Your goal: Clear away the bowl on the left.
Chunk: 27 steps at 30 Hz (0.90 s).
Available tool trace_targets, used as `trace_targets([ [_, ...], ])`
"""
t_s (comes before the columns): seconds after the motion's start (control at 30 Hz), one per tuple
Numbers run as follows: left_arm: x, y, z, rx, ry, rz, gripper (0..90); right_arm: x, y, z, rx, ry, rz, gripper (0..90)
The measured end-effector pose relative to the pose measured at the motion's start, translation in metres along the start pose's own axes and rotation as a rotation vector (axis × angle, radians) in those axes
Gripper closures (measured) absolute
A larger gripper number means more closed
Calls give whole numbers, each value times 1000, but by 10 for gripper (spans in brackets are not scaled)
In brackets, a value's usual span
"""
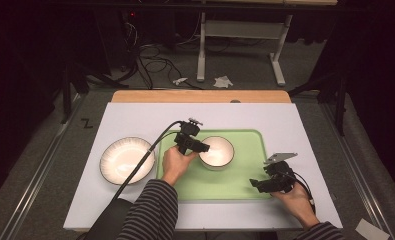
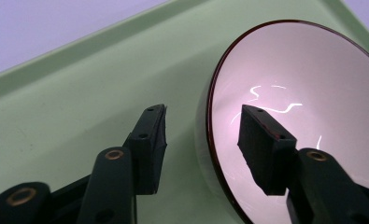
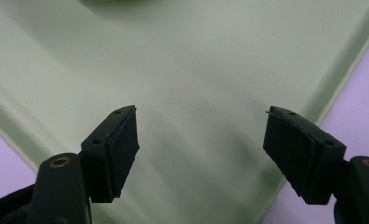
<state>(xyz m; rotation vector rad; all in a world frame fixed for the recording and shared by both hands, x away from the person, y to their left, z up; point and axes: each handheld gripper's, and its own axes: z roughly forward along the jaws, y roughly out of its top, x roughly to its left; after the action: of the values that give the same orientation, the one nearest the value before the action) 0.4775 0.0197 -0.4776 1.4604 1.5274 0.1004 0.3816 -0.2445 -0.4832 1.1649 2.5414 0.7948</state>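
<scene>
On the white surface [image 1: 135, 117] lay a pale green tray [image 1: 245, 185], and on its far left part stood a white bowl [image 1: 217, 151] with a dark rim. A second, wider bowl [image 1: 126, 160] sat on the surface well to the left of the tray. The left hand-held gripper [image 1: 203, 146] was at the near-left edge of the bowl on the tray; in the left gripper view its jaws stood partly open astride the rim, one pad [image 2: 152, 147] outside the wall and the other [image 2: 265, 145] inside over the glossy bowl [image 2: 313, 102], with a gap visible on the outer side, so nothing was clamped yet. The right hand-held gripper [image 1: 261, 184] hovered over the tray's near right corner, its jaws wide apart and empty above the bare tray floor [image 3: 187, 70]. The bowl looked like glazed ceramic: rigid, fairly heavy for a rim pinch, slick and liable to chip. A firm pinch across the wall just below the rim seemed the sensible hold, kept level so it would not swing or slip.
</scene>
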Motion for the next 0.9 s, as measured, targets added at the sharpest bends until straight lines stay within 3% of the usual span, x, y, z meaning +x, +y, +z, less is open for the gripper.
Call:
trace_targets([
  [0.13, -2, 0, -4, -10, -3, 20, 469, 0, 0, 0, -9, -1, -2, 278],
  [0.37, -2, 8, -14, -28, -21, 4, 408, 0, 0, 0, -3, -2, 3, 278],
  [0.7, -2, 14, -29, -44, -46, -3, 392, 0, 0, 0, -3, 0, 8, 277],
  [0.9, 0, 15, -37, -42, -50, 13, 377, 0, 0, 0, -11, -3, 9, 277],
])
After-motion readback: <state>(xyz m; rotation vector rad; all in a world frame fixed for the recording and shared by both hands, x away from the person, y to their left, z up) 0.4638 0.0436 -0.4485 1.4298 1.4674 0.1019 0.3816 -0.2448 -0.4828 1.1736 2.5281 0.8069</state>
